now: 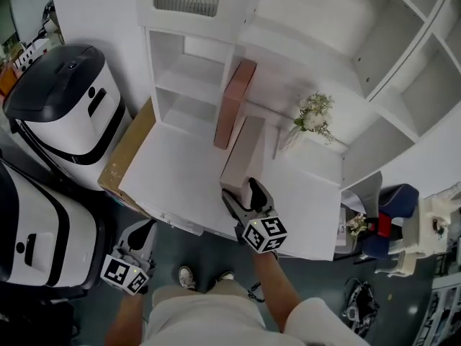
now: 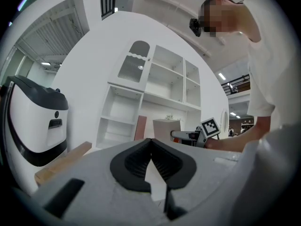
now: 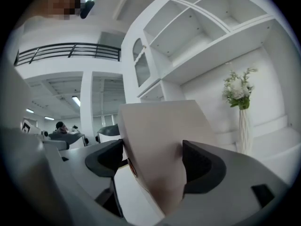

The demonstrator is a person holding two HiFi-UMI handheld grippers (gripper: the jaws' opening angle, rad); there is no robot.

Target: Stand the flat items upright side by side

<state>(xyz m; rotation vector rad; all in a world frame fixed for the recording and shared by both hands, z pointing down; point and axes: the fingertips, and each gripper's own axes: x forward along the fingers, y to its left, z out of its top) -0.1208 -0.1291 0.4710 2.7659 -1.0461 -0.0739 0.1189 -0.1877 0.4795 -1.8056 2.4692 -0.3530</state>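
The pink book (image 1: 235, 103) stands near the back edge of the white tabletop (image 1: 180, 171). The right claw (image 1: 243, 193) is clamped across the beige book (image 1: 243, 150) just in front. I'd tip it fully upright, flush beside the pink one, clear of the flower vase (image 1: 311, 117) to the right. The left claw (image 1: 140, 233) hangs closed and empty below the front edge.

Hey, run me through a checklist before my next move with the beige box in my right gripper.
1. Right gripper hold on the beige box: pads on both sides, ok.
2. Pink book standing upright: ok.
3. Beige box resting on the white tabletop: cannot tell.
4. Flower vase clear of the box: ok, it stands apart to the right.
5. Left gripper out of the way: ok, shut, empty, off the tabletop.
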